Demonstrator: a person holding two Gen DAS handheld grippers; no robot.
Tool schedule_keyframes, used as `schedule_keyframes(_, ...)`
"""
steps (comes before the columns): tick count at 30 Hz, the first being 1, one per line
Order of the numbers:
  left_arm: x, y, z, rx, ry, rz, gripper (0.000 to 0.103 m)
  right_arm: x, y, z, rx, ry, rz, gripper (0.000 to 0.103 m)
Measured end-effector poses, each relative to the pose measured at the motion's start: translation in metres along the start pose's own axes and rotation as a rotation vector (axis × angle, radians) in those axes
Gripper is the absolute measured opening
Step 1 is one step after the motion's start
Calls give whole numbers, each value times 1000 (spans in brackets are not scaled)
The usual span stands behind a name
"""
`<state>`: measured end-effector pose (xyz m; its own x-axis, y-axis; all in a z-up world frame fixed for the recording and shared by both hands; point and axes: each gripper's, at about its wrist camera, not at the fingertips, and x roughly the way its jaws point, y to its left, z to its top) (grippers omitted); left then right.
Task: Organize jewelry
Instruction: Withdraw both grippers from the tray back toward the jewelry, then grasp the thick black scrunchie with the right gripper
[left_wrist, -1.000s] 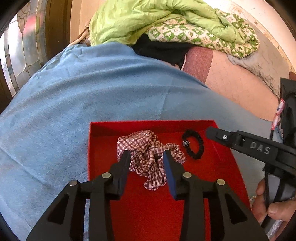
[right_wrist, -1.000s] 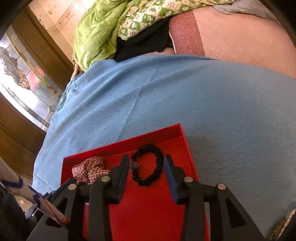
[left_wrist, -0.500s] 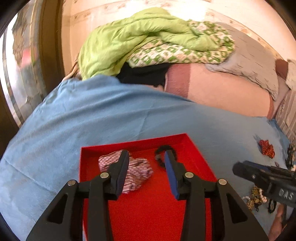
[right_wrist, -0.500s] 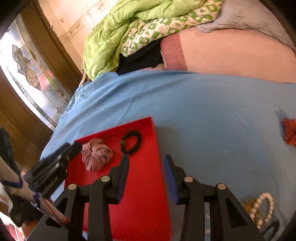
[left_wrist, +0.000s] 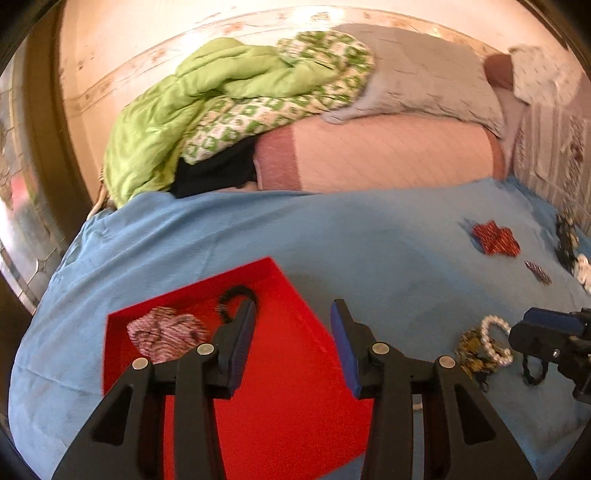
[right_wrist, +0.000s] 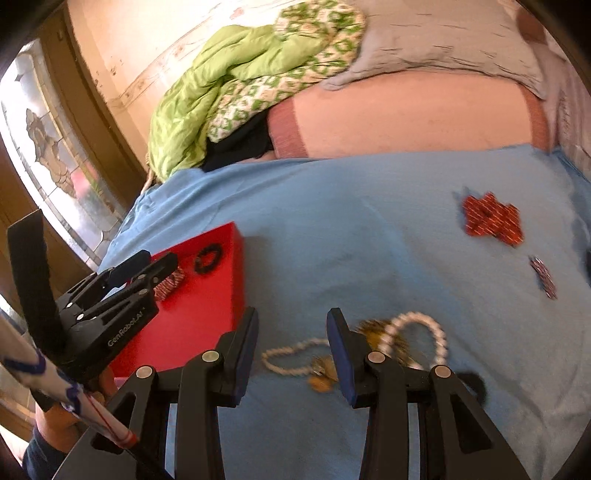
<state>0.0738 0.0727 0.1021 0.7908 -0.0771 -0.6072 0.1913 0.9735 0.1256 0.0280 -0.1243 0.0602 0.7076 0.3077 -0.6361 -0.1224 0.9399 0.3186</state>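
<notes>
right claw (right_wrist: 291, 345) swung from tray (right_wrist: 207, 295) to necklace (right_wrist: 417, 332)

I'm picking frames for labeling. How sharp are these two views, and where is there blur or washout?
Left wrist view: the red tray is fairly sharp, the plaid scrunchie smeared, the wall washed out. Right wrist view: the pearl necklace and red patterned piece are motion-blurred. Both bend straight lines.

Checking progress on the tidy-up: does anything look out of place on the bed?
Yes. Only the plaid scrunchie and black bracelet lie in the red tray. A pearl necklace, a red patterned piece and a small clip lie loose on the blue sheet.
</notes>
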Motion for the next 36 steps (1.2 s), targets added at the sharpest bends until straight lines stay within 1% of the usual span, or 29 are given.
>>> schedule_keyframes(8, 2, -46, -7, 97, 11, -20, 41, -15, -46, -9, 71, -9, -33, 42)
schedule_keyframes(13, 4, -61, -8, 128, 21, -23, 41, -23, -70, -16, 97, 3, -61, 42)
schedule_keyframes(17, 7, -71, -8, 147, 31, -40, 41, -26, -87, -18, 127, 17, -88, 42)
schedule_keyframes(19, 10, -72, -7, 140, 50, -73, 41, -26, -94, -18, 140, 27, -107, 42)
schedule_keyframes(21, 12, -68, -5, 112, 70, -116, 41, -25, -103, -20, 154, 47, -126, 42)
schedule_keyframes(23, 14, -60, -3, 78, 84, -143, 41, -22, -110, -22, 162, 72, -144, 42)
schedule_keyframes(27, 18, -40, 1, 8, 97, -159, 41, -14, -128, -30, 178, 127, -177, 42)
schedule_keyframes(30, 19, -29, 3, -21, 97, -154, 41, -9, -137, -34, 198, 164, -170, 42)
schedule_keyframes(31, 18, -26, 3, -28, 98, -155, 41, -7, -137, -35, 192, 174, -173, 42)
schedule_keyframes(34, 20, -22, 4, -37, 116, -191, 41, -2, -133, -39, 152, 202, -182, 42)
schedule_keyframes(36, 22, -29, 1, -15, 140, -240, 41, 2, -128, -42, 111, 220, -206, 42)
